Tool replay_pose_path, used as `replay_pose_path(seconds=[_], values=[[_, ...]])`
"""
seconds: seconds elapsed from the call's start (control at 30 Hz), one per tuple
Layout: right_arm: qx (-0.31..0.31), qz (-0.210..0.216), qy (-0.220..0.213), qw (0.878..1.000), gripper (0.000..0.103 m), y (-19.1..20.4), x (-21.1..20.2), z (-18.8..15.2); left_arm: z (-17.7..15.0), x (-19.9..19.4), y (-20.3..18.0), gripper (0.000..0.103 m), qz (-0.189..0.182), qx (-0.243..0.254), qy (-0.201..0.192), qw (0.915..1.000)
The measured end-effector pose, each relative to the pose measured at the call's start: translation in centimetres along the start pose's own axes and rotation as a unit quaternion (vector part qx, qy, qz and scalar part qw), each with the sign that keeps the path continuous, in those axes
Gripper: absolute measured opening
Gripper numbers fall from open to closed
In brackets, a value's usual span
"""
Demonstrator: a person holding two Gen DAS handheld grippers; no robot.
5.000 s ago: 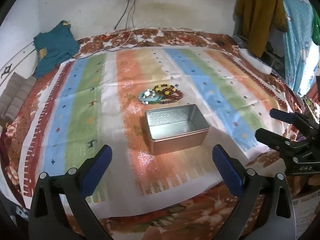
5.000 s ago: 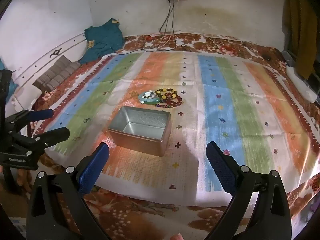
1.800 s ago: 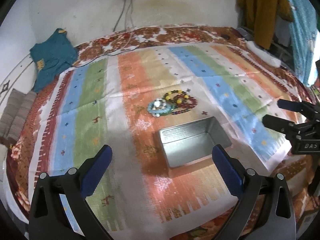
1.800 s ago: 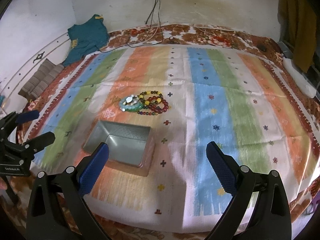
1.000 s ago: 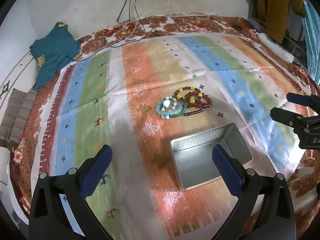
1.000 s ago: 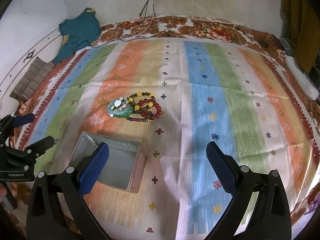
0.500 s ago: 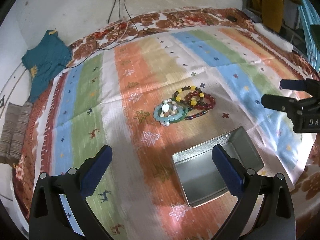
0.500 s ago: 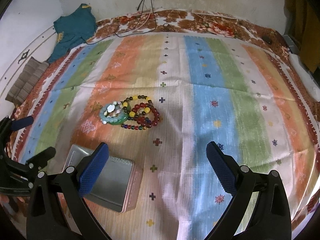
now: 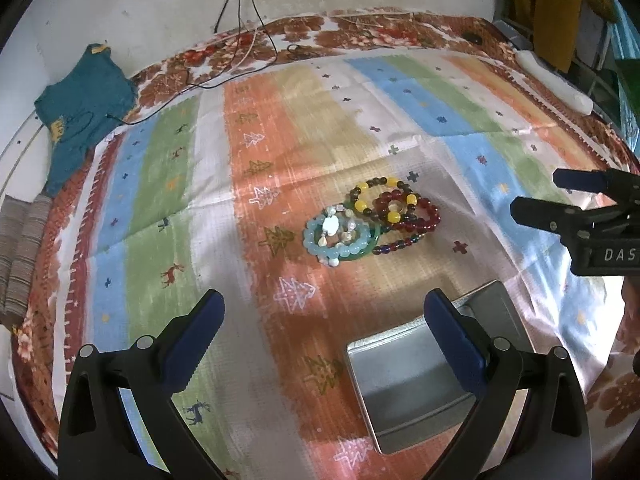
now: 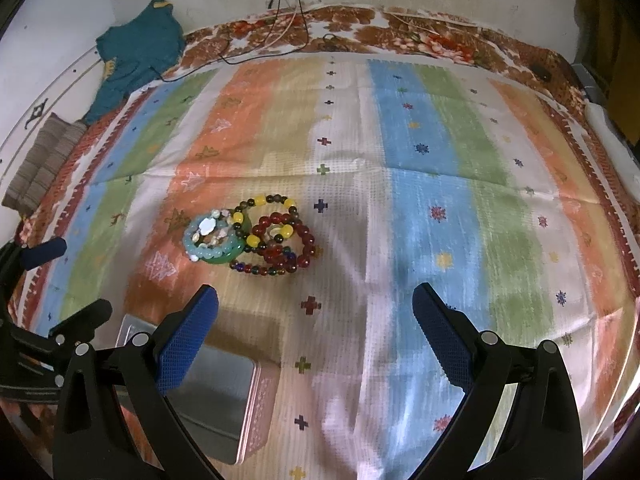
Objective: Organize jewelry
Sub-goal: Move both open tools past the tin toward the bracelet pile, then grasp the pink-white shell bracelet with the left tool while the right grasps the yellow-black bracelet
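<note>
A pile of beaded bracelets lies on the striped cloth: pale blue, green, dark red and yellow-brown ones; it also shows in the right wrist view. An empty metal tin sits nearer to me, partly behind the fingers in both views. My left gripper is open and empty, above the cloth short of the bracelets. My right gripper is open and empty, hovering to the right of the tin. Each gripper also appears in the other's view.
The striped cloth covers a floral-patterned bed. A teal garment and folded striped fabric lie at the far left. Cables hang from the wall onto the bed. Clothes hang at the right.
Both grippers have moved forward and lower over the bed toward the bracelets. The tin has slid toward the bottom of both views. Both grippers stayed open.
</note>
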State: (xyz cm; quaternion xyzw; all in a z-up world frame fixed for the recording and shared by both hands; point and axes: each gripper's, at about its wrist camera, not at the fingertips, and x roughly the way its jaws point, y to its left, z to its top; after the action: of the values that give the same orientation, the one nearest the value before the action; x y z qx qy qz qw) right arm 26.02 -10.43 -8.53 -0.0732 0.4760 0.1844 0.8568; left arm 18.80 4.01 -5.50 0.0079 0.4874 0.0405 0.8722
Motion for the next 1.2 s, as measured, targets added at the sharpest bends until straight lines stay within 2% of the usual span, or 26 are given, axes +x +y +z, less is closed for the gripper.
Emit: replay_pose_path(seconds=[0.3, 0.57, 0.73, 0.8, 0.9, 1.2], values=[[-0.003, 0.000, 0.013, 1.000, 0.099, 0.1, 1.7, 1.1, 0.9, 1.6, 0.7, 0.097, 0.009, -0.006, 0.005, 0.9999], [-0.006, -0.001, 0.027, 1.000, 0.099, 0.2, 3.5, 1.7, 1.5, 3.5, 1.0, 0.097, -0.003, 0.006, 0.019, 0.9998], [-0.006, 0.001, 0.040, 0.999, 0.099, 0.2, 5.0, 2.4, 1.9, 4.8, 1.6, 0.093, -0.033, -0.001, 0.038, 0.9987], [0.000, 0.013, 0.046, 0.999, 0.099, 0.2, 5.4, 2.6, 2.1, 5.2, 1.9, 0.092, -0.031, -0.005, 0.039, 0.9987], [-0.002, 0.009, 0.049, 0.999, 0.099, 0.4, 5.9, 2.9, 2.4, 5.7, 2.1, 0.092, -0.036, -0.006, 0.042, 0.9985], [-0.006, 0.005, 0.064, 0.998, 0.098, 1.0, 8.2, 4.1, 3.6, 7.7, 2.2, 0.080, -0.044, 0.000, 0.047, 0.9979]])
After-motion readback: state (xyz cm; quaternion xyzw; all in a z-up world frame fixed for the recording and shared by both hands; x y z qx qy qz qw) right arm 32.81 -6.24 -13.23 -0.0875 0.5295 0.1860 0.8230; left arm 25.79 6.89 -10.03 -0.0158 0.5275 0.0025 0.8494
